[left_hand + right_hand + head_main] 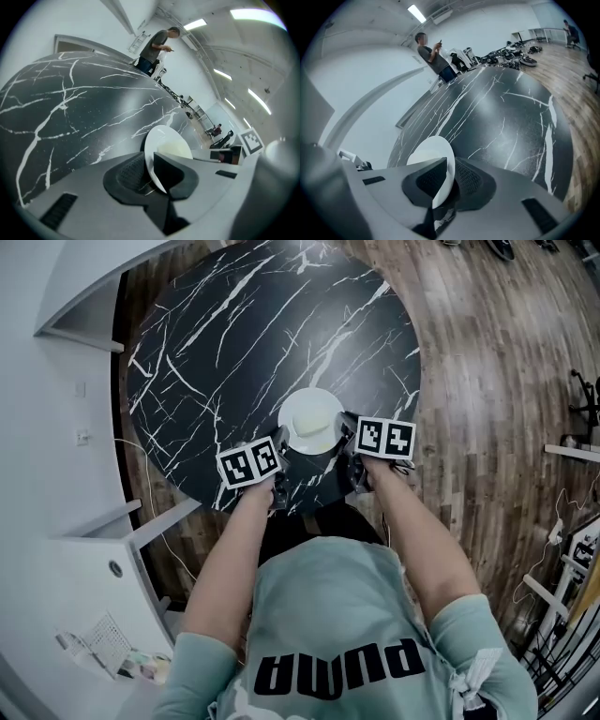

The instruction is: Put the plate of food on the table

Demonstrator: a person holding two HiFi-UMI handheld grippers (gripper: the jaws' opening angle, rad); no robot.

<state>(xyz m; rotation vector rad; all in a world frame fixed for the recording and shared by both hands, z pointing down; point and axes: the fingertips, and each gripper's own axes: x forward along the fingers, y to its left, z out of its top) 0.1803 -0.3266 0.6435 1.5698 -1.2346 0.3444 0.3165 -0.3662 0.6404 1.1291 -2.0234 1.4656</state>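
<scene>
Head view looks down on both bare forearms point(234, 549) reaching forward from a pale green shirt point(337, 615) and closing in toward each other over the near edge of a round black marble tabletop point(234, 334). Each hand carries its tool angled inward and tipped downward. The marker cubes point(250, 465) face up on either side of a white plate point(309, 418).

The plate sits just inside the tabletop's near rim. A pale cream portion of food point(322, 434) lies toward its near right side. Whether its base is fully down on the marble I cannot tell.

The left hand-held gripper point(284, 444) meets the plate's left rim. In the left gripper view the rim runs between the jaws point(149, 176) and lies against the right one. A sliver of marble shows beside the left pad, so these jaws stand slightly apart and do not pinch the rim.

The right hand-held gripper point(343, 439) meets the right rim. In the right gripper view its pads are closed onto the thin edge point(449, 180).

Wooden floor point(497, 381) surrounds the table, and a person point(433, 56) stands beyond its far side.
</scene>
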